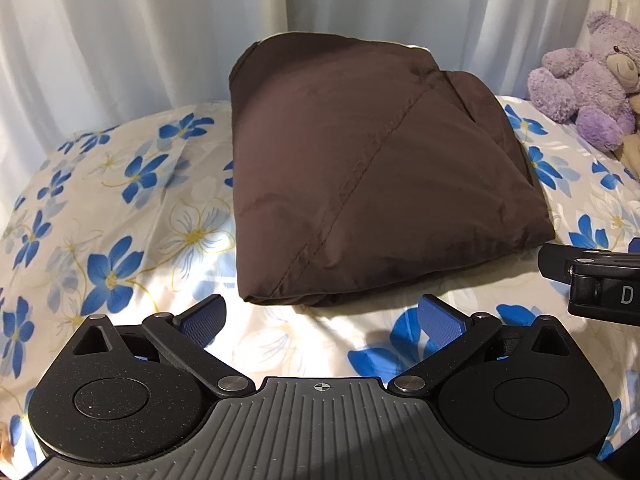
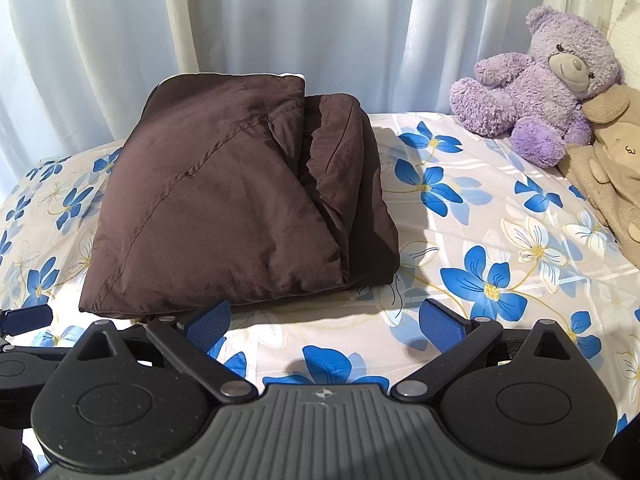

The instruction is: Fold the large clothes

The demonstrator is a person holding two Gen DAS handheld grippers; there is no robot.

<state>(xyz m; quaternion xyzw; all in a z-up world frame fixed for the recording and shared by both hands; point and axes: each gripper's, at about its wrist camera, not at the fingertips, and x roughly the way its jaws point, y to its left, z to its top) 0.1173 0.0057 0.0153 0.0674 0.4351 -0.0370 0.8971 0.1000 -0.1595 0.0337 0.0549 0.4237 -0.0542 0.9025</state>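
A dark brown garment (image 1: 360,176) lies folded in a thick, puffy bundle on the flowered bedsheet (image 1: 100,208). It also shows in the right wrist view (image 2: 224,208), left of centre, with folded layers on its right side. My left gripper (image 1: 324,320) is open and empty, just in front of the bundle's near edge, apart from it. My right gripper (image 2: 326,326) is open and empty, in front of the bundle's right corner. The right gripper's body (image 1: 600,280) shows at the right edge of the left wrist view.
A purple teddy bear (image 2: 544,80) and a beige plush toy (image 2: 612,160) sit at the far right of the bed. White curtains (image 2: 280,20) hang behind the bed. The flowered sheet (image 2: 480,240) spreads to the right of the bundle.
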